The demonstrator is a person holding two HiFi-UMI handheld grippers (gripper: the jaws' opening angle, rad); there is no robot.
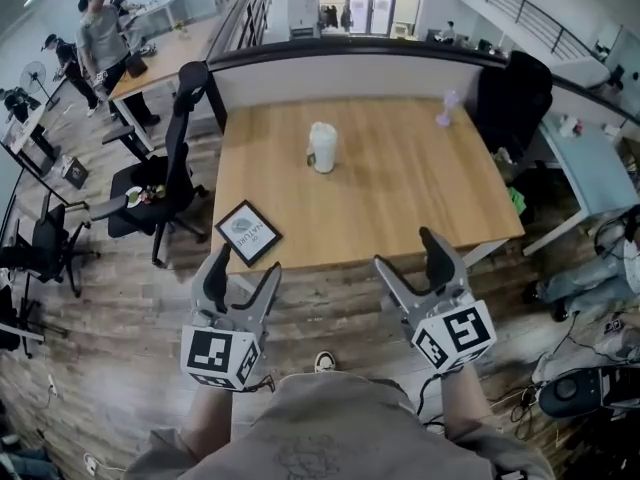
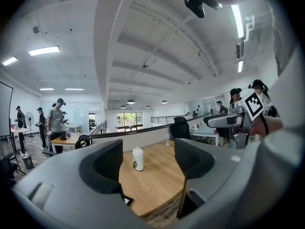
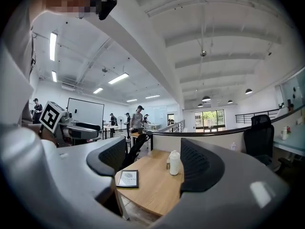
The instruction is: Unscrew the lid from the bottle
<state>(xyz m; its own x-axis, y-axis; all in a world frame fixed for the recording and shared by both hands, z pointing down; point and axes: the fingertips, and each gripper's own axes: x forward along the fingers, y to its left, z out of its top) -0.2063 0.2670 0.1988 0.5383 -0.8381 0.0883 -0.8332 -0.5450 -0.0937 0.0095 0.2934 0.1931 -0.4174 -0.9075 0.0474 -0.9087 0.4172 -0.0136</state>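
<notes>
Wooden table [image 1: 400, 188], black office chairs [image 1: 190, 88] around; plank floor [image 1: 120, 348]; glass doors [image 1: 370, 3] far end; ceiling strip lights [image 2: 44, 51].

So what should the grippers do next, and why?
Probably bring both forward to the white bottle. It stands on the table with its lid on, while the left gripper and right gripper are open, empty, and well away from it.

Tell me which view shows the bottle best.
Head view: the bottle stands whole and unblocked, with bare table all around it. Both gripper views show it side-on but far off, framed between their open jaws.
</notes>
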